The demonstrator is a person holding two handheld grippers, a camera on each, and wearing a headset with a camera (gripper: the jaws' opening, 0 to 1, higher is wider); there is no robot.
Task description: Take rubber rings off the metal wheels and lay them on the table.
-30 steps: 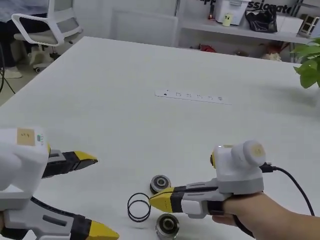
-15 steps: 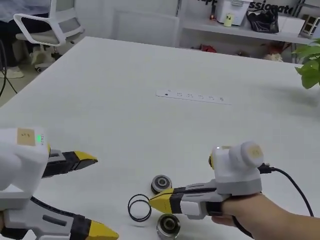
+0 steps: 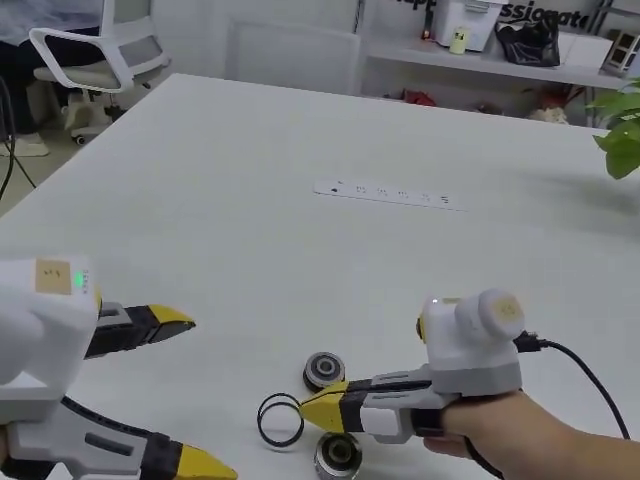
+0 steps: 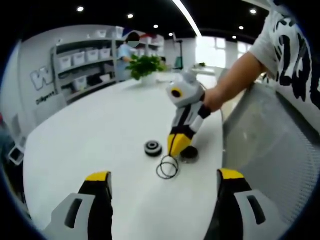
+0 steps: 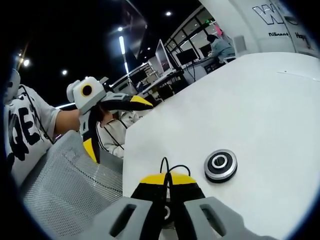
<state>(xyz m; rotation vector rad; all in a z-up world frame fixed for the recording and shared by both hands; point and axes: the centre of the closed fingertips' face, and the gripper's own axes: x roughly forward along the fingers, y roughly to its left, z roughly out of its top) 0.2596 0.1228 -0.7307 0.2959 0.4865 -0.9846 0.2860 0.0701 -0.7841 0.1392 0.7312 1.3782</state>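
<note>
Probably office-lab: storage shelves (image 4: 82, 67), swivel chair (image 3: 100, 50), table (image 3: 250, 200).

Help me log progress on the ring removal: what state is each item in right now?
left tool: open, jaws wide apart, holding nothing.
right tool: shut on the rubber rings.
rubber rings: off the wheels, two overlapping loops resting on the table.
far metal wheel: lying flat, black ring on its rim.
near metal wheel: looks bare, partly under the right tool.
</note>
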